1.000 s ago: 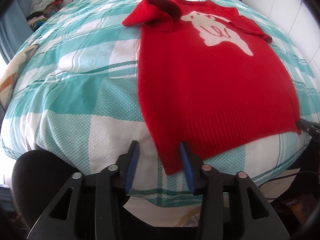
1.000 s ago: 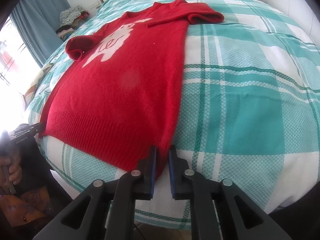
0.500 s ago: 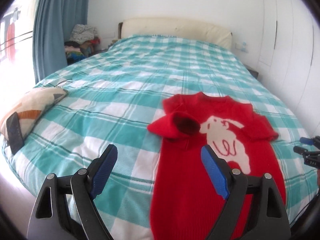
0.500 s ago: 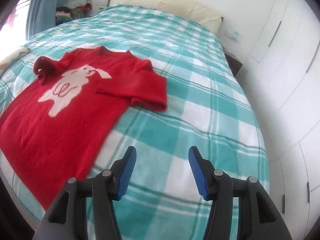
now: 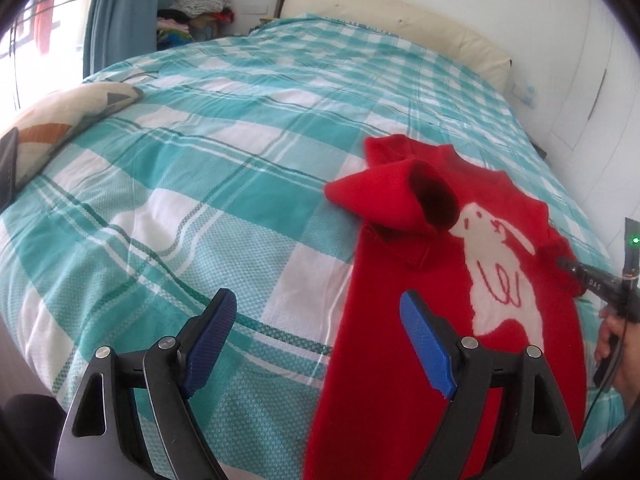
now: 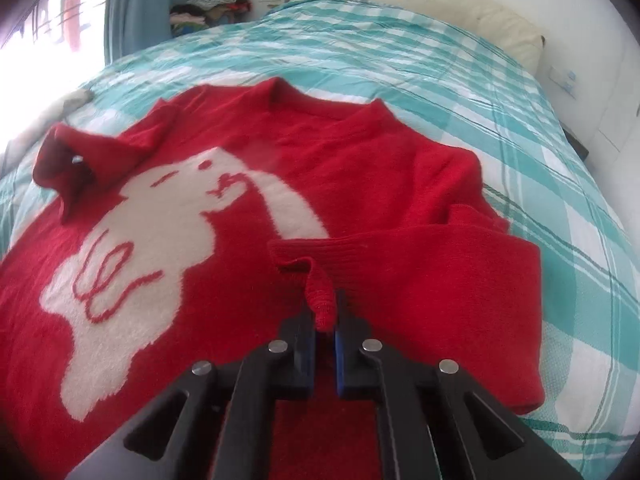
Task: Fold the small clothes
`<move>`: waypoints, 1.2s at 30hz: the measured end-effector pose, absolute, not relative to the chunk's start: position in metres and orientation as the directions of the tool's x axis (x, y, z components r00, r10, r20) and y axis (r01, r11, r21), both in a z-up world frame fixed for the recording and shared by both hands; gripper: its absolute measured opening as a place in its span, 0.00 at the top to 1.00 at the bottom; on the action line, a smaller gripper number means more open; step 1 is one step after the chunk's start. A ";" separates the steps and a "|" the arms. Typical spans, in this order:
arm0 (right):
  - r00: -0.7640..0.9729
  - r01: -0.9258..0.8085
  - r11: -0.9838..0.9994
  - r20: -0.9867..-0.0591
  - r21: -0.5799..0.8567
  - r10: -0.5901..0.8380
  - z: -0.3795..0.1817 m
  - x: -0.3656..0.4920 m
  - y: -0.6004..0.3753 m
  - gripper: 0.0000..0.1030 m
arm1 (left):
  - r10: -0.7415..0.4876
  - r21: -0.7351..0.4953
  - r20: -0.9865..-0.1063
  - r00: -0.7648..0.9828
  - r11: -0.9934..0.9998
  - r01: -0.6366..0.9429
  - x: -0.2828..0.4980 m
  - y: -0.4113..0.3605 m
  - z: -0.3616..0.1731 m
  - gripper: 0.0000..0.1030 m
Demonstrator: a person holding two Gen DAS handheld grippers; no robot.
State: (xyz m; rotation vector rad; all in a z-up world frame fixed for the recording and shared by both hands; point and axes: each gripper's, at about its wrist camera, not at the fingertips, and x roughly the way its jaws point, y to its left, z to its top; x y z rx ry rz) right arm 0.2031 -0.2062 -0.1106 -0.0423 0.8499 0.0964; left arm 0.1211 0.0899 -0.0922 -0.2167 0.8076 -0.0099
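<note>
A red sweater (image 5: 400,360) with a white animal on the chest (image 6: 168,232) lies face up on the bed. Its left sleeve (image 5: 392,200) is folded in over the shoulder, cuff opening facing me. My left gripper (image 5: 316,300) is open and holds nothing; it hovers over the sweater's left edge and the bedcover, below that sleeve. My right gripper (image 6: 324,312) is shut on the ribbed cuff (image 6: 320,300) of the right sleeve (image 6: 432,272), which lies folded across the body. From the left wrist, the right gripper (image 5: 588,276) shows at the far right edge.
The bed carries a teal and white checked cover (image 5: 192,208). A patterned pillow (image 5: 56,128) lies at its left edge. A cream headboard (image 5: 400,12), a blue curtain (image 5: 120,16) and a pile of clothes (image 5: 200,0) stand behind. A hand (image 5: 616,344) holds the right gripper.
Both grippers left the sweater's hem and moved up toward the sleeves. The left one opened wide. The right one opened, then closed on the right sleeve's cuff.
</note>
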 end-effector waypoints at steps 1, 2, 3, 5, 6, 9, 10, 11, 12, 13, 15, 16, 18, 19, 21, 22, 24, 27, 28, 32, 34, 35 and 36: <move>0.684 -0.047 0.999 -0.728 0.016 0.043 -0.100 0.194 -0.225 0.94 | -0.095 -0.205 -0.718 0.689 0.976 -0.079 0.122 0.091 -0.093 0.17; 0.707 0.008 0.998 -0.706 0.056 0.034 -0.088 0.183 -0.250 0.94 | -0.098 -0.212 -0.721 0.686 0.974 -0.084 0.123 0.093 -0.094 0.17; 0.727 0.074 0.993 -0.687 0.095 0.011 -0.078 0.170 -0.277 0.94 | -0.100 -0.219 -0.722 0.684 0.972 -0.090 0.124 0.093 -0.095 0.17; 0.753 0.200 0.965 -0.656 0.169 -0.041 -0.059 0.139 -0.333 0.94 | -0.096 -0.223 -0.726 0.681 0.970 -0.101 0.126 0.094 -0.097 0.17; 0.761 0.256 0.946 -0.645 0.200 -0.069 -0.053 0.121 -0.359 0.94 | -0.090 -0.219 -0.727 0.680 0.970 -0.105 0.126 0.093 -0.098 0.17; 0.762 0.393 0.882 -0.629 0.259 -0.155 -0.046 0.073 -0.423 0.94 | -0.072 -0.201 -0.730 0.679 0.973 -0.112 0.127 0.091 -0.100 0.17; 0.758 0.432 0.857 -0.629 0.282 -0.176 -0.049 0.060 -0.440 0.94 | -0.067 -0.196 -0.731 0.679 0.974 -0.114 0.127 0.091 -0.101 0.17; 0.754 0.467 0.828 -0.629 0.309 -0.191 -0.054 0.046 -0.455 0.94 | -0.061 -0.190 -0.732 0.678 0.975 -0.117 0.127 0.091 -0.102 0.17; 0.751 0.502 0.796 -0.627 0.338 -0.207 -0.059 0.032 -0.468 0.94 | -0.055 -0.185 -0.734 0.677 0.975 -0.121 0.127 0.091 -0.104 0.17; 0.750 0.529 0.764 -0.624 0.368 -0.219 -0.066 0.021 -0.479 0.94 | -0.050 -0.181 -0.735 0.676 0.975 -0.125 0.127 0.091 -0.105 0.17; 0.739 0.573 0.700 -0.638 0.425 -0.217 -0.083 0.003 -0.493 0.94 | -0.037 -0.174 -0.739 0.673 0.975 -0.137 0.128 0.093 -0.108 0.17; 0.736 0.586 0.659 -0.650 0.471 -0.190 -0.090 -0.003 -0.501 0.94 | -0.031 -0.169 -0.743 0.669 0.975 -0.142 0.128 0.094 -0.110 0.17; 0.739 0.591 0.626 -0.652 0.509 -0.168 -0.094 -0.009 -0.507 0.94 | -0.027 -0.169 -0.749 0.662 0.974 -0.151 0.129 0.095 -0.112 0.17; 0.716 0.607 0.638 -0.674 0.474 -0.181 -0.094 -0.009 -0.505 0.94 | -0.028 -0.171 -0.751 0.659 0.973 -0.154 0.129 0.096 -0.113 0.17; 0.683 0.631 0.628 -0.710 0.456 -0.170 -0.103 -0.009 -0.508 0.94 | -0.028 -0.170 -0.754 0.656 0.973 -0.154 0.129 0.096 -0.115 0.17; 0.672 0.639 0.611 -0.725 0.468 -0.148 -0.110 -0.010 -0.510 0.94 | -0.027 -0.167 -0.755 0.655 0.974 -0.153 0.130 0.095 -0.115 0.17; 0.671 0.643 0.576 -0.734 0.504 -0.106 -0.120 -0.011 -0.513 0.93 | -0.029 -0.165 -0.757 0.653 0.975 -0.149 0.130 0.095 -0.116 0.17; 0.695 0.634 0.553 -0.711 0.540 -0.104 -0.120 -0.013 -0.516 0.86 | -0.038 -0.174 -0.756 0.654 0.974 -0.144 0.130 0.094 -0.116 0.17; 0.706 0.628 0.548 -0.701 0.552 -0.102 -0.120 -0.015 -0.516 0.82 | -0.041 -0.177 -0.756 0.654 0.974 -0.144 0.130 0.095 -0.115 0.17; 0.717 0.624 0.532 -0.690 0.572 -0.099 -0.123 -0.013 -0.520 0.72 | -0.048 -0.185 -0.760 0.648 0.972 -0.146 0.131 0.095 -0.117 0.17; 0.694 0.649 0.542 -0.708 0.534 -0.134 -0.122 -0.011 -0.520 0.98 | -0.046 -0.181 -0.764 0.644 0.973 -0.146 0.132 0.095 -0.118 0.17; 0.672 0.669 0.553 -0.722 0.496 -0.166 -0.119 -0.012 -0.519 0.97 | -0.042 -0.176 -0.766 0.642 0.973 -0.146 0.132 0.094 -0.118 0.17; 0.643 0.696 0.561 -0.737 0.448 -0.209 -0.116 -0.011 -0.518 0.97 | -0.038 -0.171 -0.767 0.641 0.974 -0.146 0.132 0.094 -0.118 0.17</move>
